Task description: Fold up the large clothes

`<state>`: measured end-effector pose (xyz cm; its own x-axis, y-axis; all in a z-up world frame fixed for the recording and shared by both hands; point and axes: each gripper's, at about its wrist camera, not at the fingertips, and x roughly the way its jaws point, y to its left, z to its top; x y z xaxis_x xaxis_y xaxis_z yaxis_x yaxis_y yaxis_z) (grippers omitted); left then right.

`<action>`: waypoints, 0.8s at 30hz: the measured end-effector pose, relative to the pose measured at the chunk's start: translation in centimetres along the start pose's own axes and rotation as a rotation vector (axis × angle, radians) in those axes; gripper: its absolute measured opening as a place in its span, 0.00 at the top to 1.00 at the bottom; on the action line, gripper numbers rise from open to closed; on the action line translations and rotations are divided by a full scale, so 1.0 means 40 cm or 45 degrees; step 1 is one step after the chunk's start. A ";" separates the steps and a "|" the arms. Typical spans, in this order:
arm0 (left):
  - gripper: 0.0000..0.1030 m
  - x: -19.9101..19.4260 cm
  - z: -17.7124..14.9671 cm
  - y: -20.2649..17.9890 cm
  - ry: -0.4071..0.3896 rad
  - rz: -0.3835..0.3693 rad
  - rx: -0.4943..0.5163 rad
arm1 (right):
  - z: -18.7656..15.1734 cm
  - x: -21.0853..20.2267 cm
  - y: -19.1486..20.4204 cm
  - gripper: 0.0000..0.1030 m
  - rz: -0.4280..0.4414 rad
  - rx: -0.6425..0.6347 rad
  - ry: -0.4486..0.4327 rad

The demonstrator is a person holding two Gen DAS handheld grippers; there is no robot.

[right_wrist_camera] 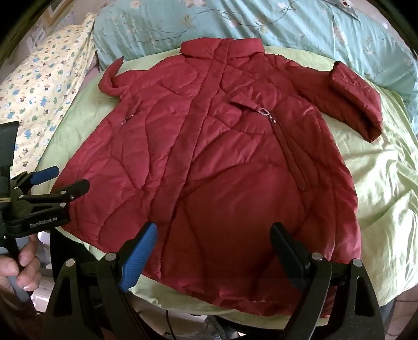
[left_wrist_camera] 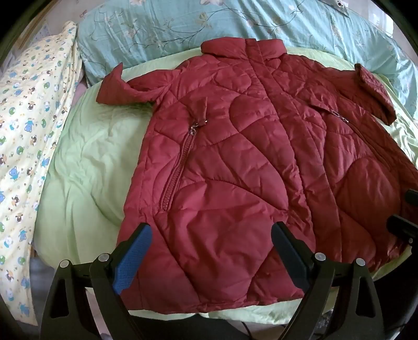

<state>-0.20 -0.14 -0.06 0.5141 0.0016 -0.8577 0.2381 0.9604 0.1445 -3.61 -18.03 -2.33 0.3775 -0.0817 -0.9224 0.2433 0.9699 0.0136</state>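
Note:
A dark red quilted coat (left_wrist_camera: 235, 157) (right_wrist_camera: 209, 157) lies spread front-up on a light green quilt (left_wrist_camera: 86, 162) (right_wrist_camera: 378, 183), collar toward the far side, hem toward me. Its left sleeve (left_wrist_camera: 117, 86) is bent beside the body; its right sleeve (right_wrist_camera: 358, 102) is folded back on itself. My left gripper (left_wrist_camera: 211, 230) hovers open above the hem's left part, nothing between its fingers. My right gripper (right_wrist_camera: 214, 230) hovers open above the hem's right part, likewise empty. In the right wrist view the left gripper (right_wrist_camera: 60, 177) shows at the left edge, held by a hand (right_wrist_camera: 21, 264).
A pale blue floral duvet (left_wrist_camera: 235, 23) (right_wrist_camera: 235, 21) lies bunched along the far side. A yellow cartoon-print pillow (left_wrist_camera: 28, 125) (right_wrist_camera: 44, 75) lies at the left. The green quilt's near edge (right_wrist_camera: 196, 306) drops off below the hem, with a dark cable (right_wrist_camera: 168, 321) hanging there.

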 end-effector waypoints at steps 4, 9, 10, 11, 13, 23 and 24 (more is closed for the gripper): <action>0.09 0.000 0.002 0.002 0.002 -0.006 0.000 | 0.001 -0.002 0.004 0.13 0.002 0.004 0.000; 0.09 0.000 0.001 0.002 0.005 -0.012 -0.003 | 0.000 -0.003 0.005 0.13 0.001 0.007 -0.004; 0.09 -0.001 0.001 0.002 0.005 -0.012 -0.003 | 0.001 -0.003 0.007 0.13 0.002 0.007 -0.005; 0.09 -0.001 0.000 0.002 0.005 -0.012 -0.003 | 0.005 -0.003 0.008 0.13 0.003 0.007 -0.006; 0.09 0.000 0.002 0.002 0.006 -0.012 -0.003 | 0.012 -0.002 0.010 0.13 0.004 0.007 -0.009; 0.09 0.009 0.004 0.000 0.006 -0.008 -0.001 | 0.013 -0.011 0.005 0.13 0.026 0.003 -0.027; 0.09 0.009 0.003 0.000 0.006 -0.007 -0.001 | 0.016 -0.011 0.007 0.13 0.024 0.001 -0.022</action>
<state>0.09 -0.16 -0.32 0.5093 -0.0023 -0.8606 0.2403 0.9606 0.1397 -3.16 -17.87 -1.67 0.3975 -0.0677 -0.9151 0.2371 0.9710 0.0312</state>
